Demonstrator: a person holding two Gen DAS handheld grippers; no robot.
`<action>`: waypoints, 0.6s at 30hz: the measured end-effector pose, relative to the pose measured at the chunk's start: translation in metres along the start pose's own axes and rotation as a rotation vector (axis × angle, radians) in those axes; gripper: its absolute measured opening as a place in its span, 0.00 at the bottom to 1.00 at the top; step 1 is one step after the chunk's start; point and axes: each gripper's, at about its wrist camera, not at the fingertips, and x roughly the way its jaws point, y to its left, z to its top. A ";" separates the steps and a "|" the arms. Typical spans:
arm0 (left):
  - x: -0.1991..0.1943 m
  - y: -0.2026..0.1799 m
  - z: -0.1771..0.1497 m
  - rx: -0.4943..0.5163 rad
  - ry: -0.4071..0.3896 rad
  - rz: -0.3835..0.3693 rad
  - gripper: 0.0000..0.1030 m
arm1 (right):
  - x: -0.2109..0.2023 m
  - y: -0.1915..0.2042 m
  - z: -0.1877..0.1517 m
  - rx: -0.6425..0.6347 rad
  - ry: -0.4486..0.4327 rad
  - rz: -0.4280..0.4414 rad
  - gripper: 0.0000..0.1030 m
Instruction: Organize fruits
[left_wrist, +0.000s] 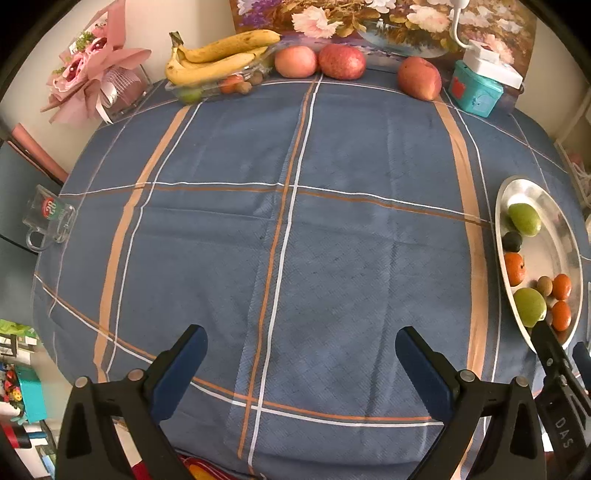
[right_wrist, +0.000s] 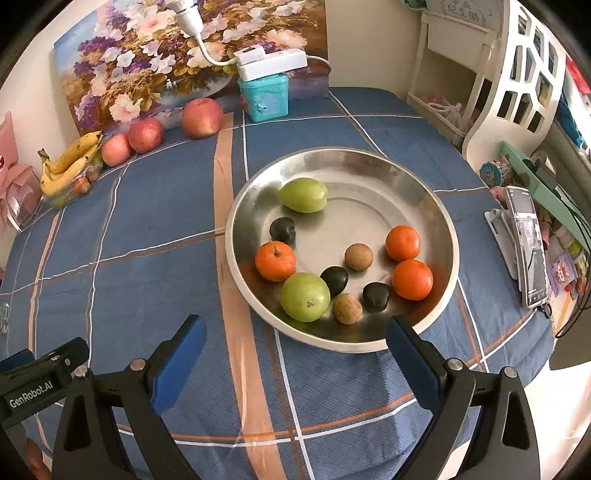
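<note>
A steel plate (right_wrist: 424, 192) sits on the blue checked tablecloth and holds green fruits (right_wrist: 303, 195), oranges (right_wrist: 275, 260), dark plums (right_wrist: 282, 229) and brown longans (right_wrist: 358, 257). It also shows in the left wrist view (left_wrist: 532, 192) at the right edge. My right gripper (right_wrist: 295, 332) is open and empty, just short of the plate's near rim. My left gripper (left_wrist: 301, 341) is open and empty over bare cloth. At the table's back lie bananas (left_wrist: 221, 55) on a clear tray (left_wrist: 173, 88) with small fruits, and three red apples (left_wrist: 341, 61).
A teal box (left_wrist: 476, 92) with a white power strip stands at the back right before a flower painting. A pink bouquet (left_wrist: 88, 74) is back left, a glass mug (left_wrist: 48, 221) at the left edge. A phone on a stand (right_wrist: 524, 243) is right of the plate.
</note>
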 end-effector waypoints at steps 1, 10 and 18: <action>0.000 0.000 0.000 -0.002 0.002 -0.002 1.00 | 0.000 0.000 0.000 -0.001 0.001 0.000 0.95; 0.003 0.003 0.000 -0.020 0.016 -0.009 1.00 | 0.001 0.001 0.000 -0.007 0.005 0.003 0.95; 0.004 0.006 0.001 -0.015 0.022 -0.015 1.00 | 0.001 0.003 0.000 -0.014 0.007 0.002 0.95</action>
